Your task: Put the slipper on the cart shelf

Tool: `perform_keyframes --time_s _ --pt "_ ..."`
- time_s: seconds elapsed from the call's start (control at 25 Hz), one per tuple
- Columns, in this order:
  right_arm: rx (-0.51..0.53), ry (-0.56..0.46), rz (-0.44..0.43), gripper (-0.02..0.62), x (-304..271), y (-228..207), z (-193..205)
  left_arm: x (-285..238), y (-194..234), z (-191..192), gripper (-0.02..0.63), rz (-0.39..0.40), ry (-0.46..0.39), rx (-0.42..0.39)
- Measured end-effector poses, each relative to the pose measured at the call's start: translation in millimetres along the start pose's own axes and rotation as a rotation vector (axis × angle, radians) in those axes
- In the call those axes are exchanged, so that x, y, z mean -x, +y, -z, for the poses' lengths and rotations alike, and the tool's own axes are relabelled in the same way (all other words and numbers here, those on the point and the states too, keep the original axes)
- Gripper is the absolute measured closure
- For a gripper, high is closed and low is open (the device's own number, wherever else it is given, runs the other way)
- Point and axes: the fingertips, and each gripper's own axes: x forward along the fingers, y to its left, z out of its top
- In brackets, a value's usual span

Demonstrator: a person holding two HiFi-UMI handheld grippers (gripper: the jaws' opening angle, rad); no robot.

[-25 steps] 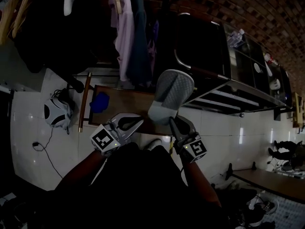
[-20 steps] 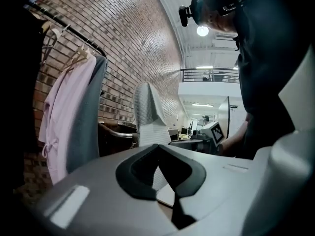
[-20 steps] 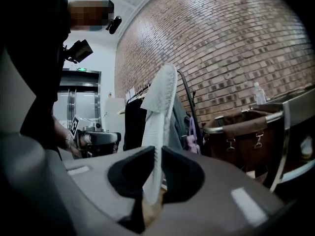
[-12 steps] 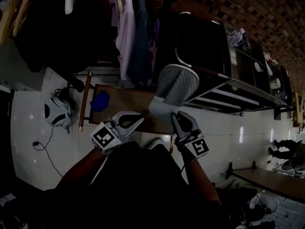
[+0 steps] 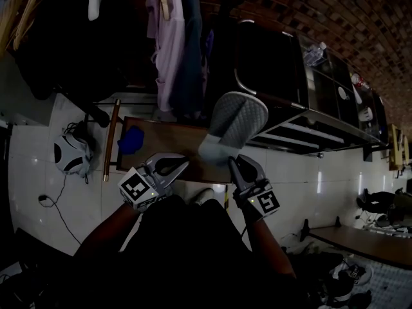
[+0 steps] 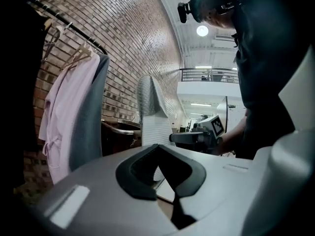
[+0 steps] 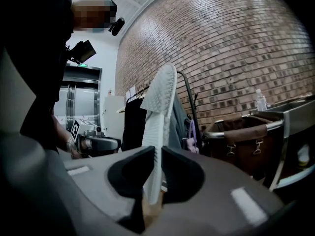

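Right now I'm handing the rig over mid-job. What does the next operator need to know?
Left tongs: shut, empty, level beside the right.
Right tongs: shut on the grey slipper, which is held upright with its sole toward the head view.
Cart shelf: to the right in the head view. The slipper is in the air, not on it.
Done: slipper picked up.
Left: carry it to the shelf, set it down, release.

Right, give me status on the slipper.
Right gripper shut on slipper, held upright. Left gripper shut, empty. Slipper short of cart; nothing seen between.
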Motion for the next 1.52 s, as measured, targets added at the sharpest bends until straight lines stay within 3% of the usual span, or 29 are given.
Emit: perform_keyframes --time_s 0.28,0.76,1.12,1.32,1.52 --pt "-0.023 0.007 0.050 0.551 -8.6 4.4 10.3 5.2 2.4 6.6 0.601 0.056 0.006 -0.010" --pt "-0.088 0.001 0.221 0.551 19.7 7.0 42.6 -13.8 -10.3 35.9 0.601 0.249 0.063 0.029" --pt "-0.096 -0.028 0.297 0.552 85.9 2.5 49.0 -38.6 -59.7 41.1 0.601 0.315 0.085 -0.001" --pt "-0.100 -0.041 0.290 0.551 131.3 -10.0 50.4 -60.9 -95.6 38.3 0.601 0.285 0.085 -0.017" --pt "-0.098 -0.061 0.250 0.551 186.7 -26.9 54.0 -91.3 -157.7 39.6 0.601 0.280 0.094 -0.024"
